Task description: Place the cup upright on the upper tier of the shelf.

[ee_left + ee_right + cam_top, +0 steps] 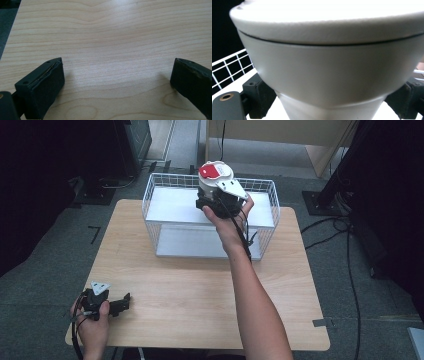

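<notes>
White and wide-rimmed, a cup (pixel 215 176) with a red patch on its lid is clasped by the right gripper (pixel 214 200) over the wire basket (pixel 150 200) at the far side of the table (pixel 200 295). In the right gripper view the cup (pixel 332 65) sits between the two jaws (each pressed to its narrower lower part). The left gripper (pixel 117 305) rests low at the near left corner, jaws spread wide over bare wood (pixel 112 37), nothing between them.
</notes>
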### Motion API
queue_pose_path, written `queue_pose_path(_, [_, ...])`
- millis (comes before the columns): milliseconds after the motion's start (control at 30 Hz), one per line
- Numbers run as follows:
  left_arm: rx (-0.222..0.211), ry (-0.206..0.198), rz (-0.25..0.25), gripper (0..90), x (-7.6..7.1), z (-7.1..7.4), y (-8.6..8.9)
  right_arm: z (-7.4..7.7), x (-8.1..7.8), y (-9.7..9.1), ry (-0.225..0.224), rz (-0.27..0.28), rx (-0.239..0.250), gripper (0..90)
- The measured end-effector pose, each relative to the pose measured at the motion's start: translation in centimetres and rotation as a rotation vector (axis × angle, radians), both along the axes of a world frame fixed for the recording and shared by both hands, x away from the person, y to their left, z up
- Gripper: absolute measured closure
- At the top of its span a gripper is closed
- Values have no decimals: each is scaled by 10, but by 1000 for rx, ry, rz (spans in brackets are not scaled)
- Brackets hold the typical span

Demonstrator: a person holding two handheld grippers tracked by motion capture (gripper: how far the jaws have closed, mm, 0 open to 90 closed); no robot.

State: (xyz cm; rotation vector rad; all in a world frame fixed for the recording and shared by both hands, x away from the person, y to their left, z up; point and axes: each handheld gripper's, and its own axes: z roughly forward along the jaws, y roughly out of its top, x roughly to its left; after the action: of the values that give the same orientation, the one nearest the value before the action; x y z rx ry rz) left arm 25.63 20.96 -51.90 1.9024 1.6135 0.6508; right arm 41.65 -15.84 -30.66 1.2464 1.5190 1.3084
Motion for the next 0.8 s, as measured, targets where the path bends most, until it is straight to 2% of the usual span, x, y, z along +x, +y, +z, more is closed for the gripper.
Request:
queue_pose_path(267, [0, 0, 0, 0, 0, 0, 0, 0, 9, 1, 9, -15, -1, 100])
queue_pose_path(467, [2, 0, -1, 0, 0, 0, 0, -2, 11, 2, -2, -18, -9, 100])
queue_pose_path(667, [0, 0, 0, 0, 0, 0, 0, -2, 13, -2, 19, -26, 32, 100])
queue_pose_path(800, [0, 0, 0, 0, 0, 0, 0, -2, 13, -3, 26, -24, 41, 99])
